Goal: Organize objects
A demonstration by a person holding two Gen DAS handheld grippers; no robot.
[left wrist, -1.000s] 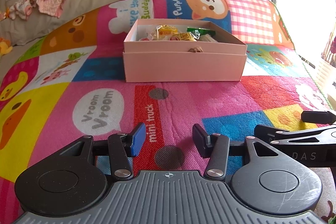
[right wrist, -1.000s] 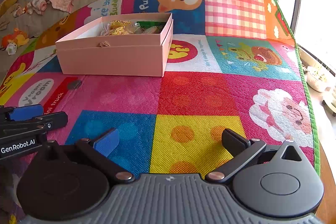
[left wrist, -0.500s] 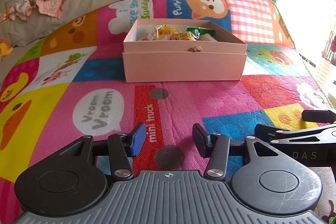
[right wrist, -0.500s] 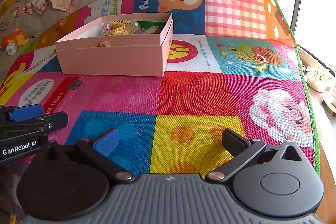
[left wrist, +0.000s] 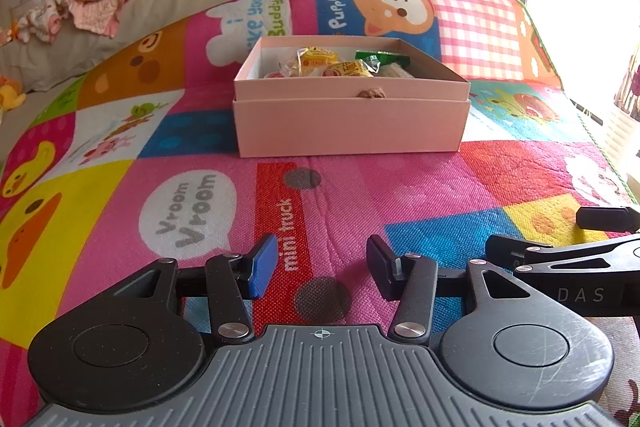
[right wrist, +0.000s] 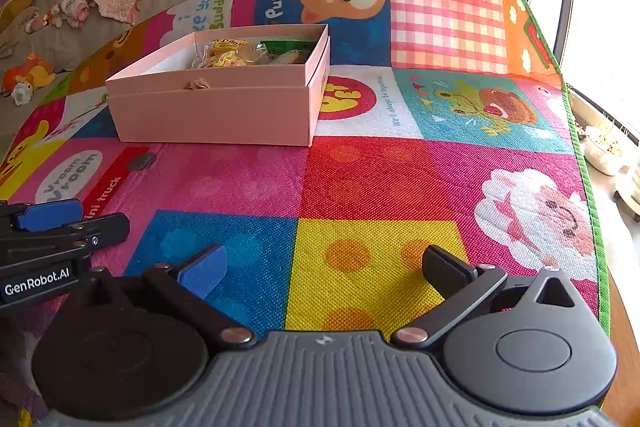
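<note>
The left gripper (left wrist: 320,267) sits low over the colourful play mat (left wrist: 400,195), its jaws parted by a moderate gap with nothing between them; through that gap only the mat's red "mini truck" strip and a grey dot show. One finger carries a blue pad (left wrist: 262,267), the other a black pad (left wrist: 380,267), and neither touches any object. The right gripper (right wrist: 324,267) is spread wider, released and empty as well, its blue pad (right wrist: 202,271) and black pad (right wrist: 448,269) framing the mat's blue and yellow squares. The two tools lie side by side: the right one's dark fingers show just to the right of the left gripper, and the left one's fingers show at the left edge of the right wrist view, close to each other; whether they touch cannot be told. The pink box (left wrist: 348,123) stands on the mat straight ahead of the left gripper and well apart from it; from the right gripper it is ahead and to the left. It is open at the top and holds several snack packets (left wrist: 332,65), yellow and green wrappers gathered toward its far right part. Beyond the mat, ahead and to the left of both tools, crumpled clothes (left wrist: 96,7) lie on a grey cushion.
</note>
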